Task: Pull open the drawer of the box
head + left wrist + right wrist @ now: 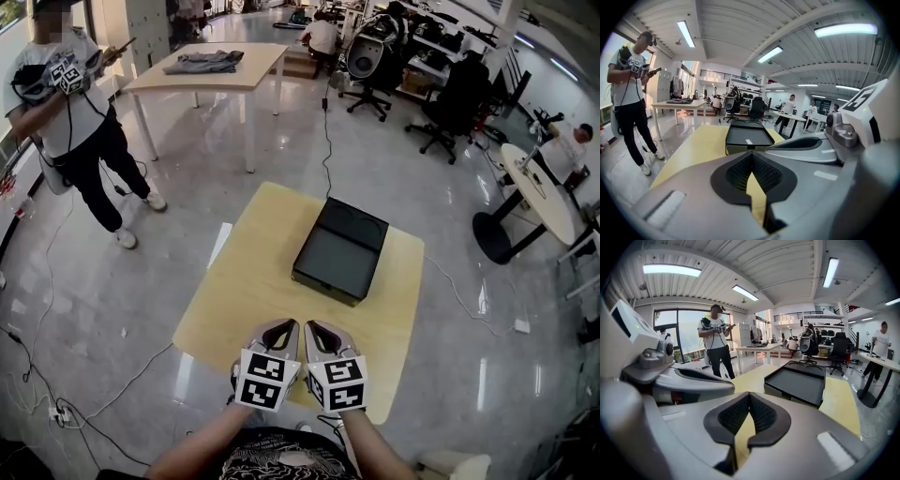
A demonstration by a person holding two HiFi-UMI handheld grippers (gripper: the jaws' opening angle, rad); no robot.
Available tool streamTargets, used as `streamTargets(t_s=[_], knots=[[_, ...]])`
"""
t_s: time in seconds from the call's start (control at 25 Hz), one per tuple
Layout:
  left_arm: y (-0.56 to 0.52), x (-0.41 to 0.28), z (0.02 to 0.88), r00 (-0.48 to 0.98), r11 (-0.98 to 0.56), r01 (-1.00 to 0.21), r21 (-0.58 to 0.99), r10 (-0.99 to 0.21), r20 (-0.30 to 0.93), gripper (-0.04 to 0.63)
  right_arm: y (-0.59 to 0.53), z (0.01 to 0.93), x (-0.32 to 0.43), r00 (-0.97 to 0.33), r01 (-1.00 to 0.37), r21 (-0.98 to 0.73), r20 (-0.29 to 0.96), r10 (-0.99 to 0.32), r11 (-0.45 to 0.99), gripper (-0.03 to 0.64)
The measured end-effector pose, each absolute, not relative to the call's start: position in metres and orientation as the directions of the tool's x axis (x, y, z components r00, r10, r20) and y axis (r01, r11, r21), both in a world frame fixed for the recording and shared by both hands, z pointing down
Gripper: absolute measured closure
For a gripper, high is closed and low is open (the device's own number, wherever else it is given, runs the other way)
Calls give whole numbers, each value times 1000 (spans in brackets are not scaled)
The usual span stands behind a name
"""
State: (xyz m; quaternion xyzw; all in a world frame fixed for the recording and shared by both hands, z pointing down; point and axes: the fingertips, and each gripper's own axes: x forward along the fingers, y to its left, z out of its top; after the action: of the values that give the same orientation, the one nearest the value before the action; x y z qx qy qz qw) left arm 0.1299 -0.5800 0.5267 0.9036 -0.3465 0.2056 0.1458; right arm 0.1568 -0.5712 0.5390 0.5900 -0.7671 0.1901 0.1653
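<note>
On a yellow table (262,281) (glossy floor (141,281)) rests the box (339,251).

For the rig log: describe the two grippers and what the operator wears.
The left gripper and right gripper have pale grey rounded shells, black ribbed fingers and white cubes with black square markers. The shirt is black with pale print.

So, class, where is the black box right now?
In the head view the box sits on the table, right of its centre toward the far edge, ahead of the left gripper and right gripper, touching neither.
</note>
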Motion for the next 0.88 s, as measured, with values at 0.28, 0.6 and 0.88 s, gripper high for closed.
streamTargets(t_s=[0.28, 0.6, 0.88], knots=[[-638, 111, 533, 707, -746, -652, 139, -530, 469, 578, -631, 555, 145, -189, -975, 4, 524, -830, 224, 599], [-699, 89, 544, 736, -776, -612, 152, -488, 470, 578, -697, 581, 142, -37, -931, 272, 595, -803, 245, 595], [-750, 80, 555, 757, -804, -574, 157, -448, 475, 578, -753, 612, 147, 79, -825, 473, 637, -766, 308, 595]])
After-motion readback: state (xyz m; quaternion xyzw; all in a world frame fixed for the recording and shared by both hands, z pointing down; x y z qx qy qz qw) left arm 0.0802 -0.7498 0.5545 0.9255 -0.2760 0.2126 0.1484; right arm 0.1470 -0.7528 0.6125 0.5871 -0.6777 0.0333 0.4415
